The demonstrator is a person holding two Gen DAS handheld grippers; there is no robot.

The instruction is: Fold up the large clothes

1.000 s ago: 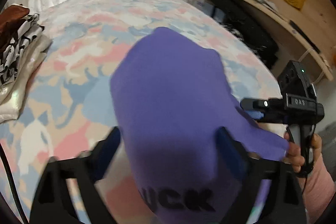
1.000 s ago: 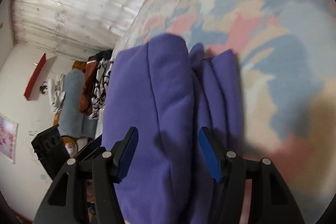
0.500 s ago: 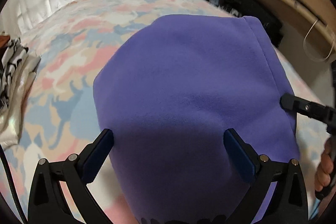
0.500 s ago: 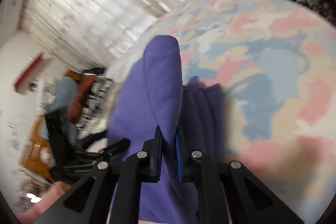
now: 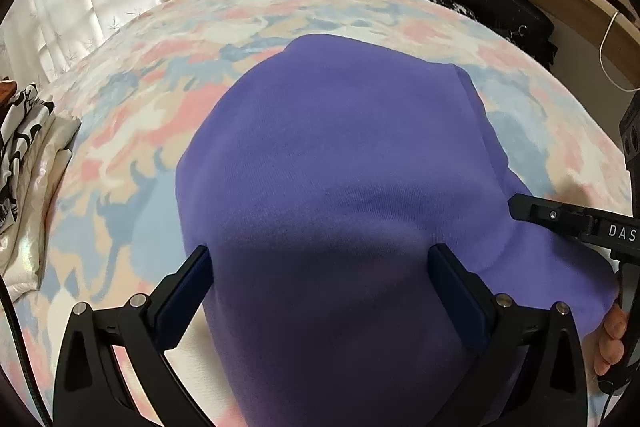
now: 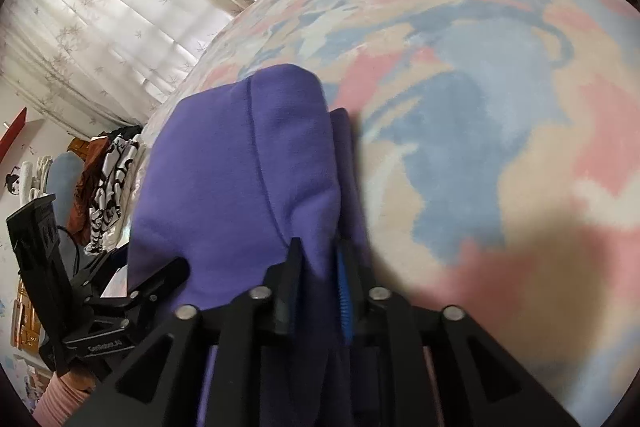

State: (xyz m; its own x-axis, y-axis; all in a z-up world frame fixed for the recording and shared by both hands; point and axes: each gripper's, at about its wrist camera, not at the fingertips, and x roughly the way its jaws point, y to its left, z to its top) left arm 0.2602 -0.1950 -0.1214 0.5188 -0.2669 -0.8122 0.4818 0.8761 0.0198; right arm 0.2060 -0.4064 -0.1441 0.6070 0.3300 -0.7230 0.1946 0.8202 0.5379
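- Purple fleece, soft and matte with a fine knit grain, makes up the sweatshirt (image 5: 340, 187), which lies on the bed (image 5: 132, 131) as a compact, thick bundle, already folded over on itself.
- From the right wrist view, several stacked layers show at its edge, with a stitched seam running down the top fold; the folding looks well advanced, and what seems left is to lay this last fold flat and smooth it.
- The right gripper (image 6: 316, 267) has its jaws nearly together, pinching a raised ridge of the purple cloth; they have just eased open a little after closing, with the fabric between them.
- The left gripper (image 5: 320, 279) stands with jaws spread wide, one on each side of the bundle; whether the pads press the cloth I cannot tell.
- The bedspread is plush, with blotchy pink, blue and cream patches.
- At the bed's far side sits a pile of other clothes (image 5: 28, 155), black-and-white print over something pale and shiny.
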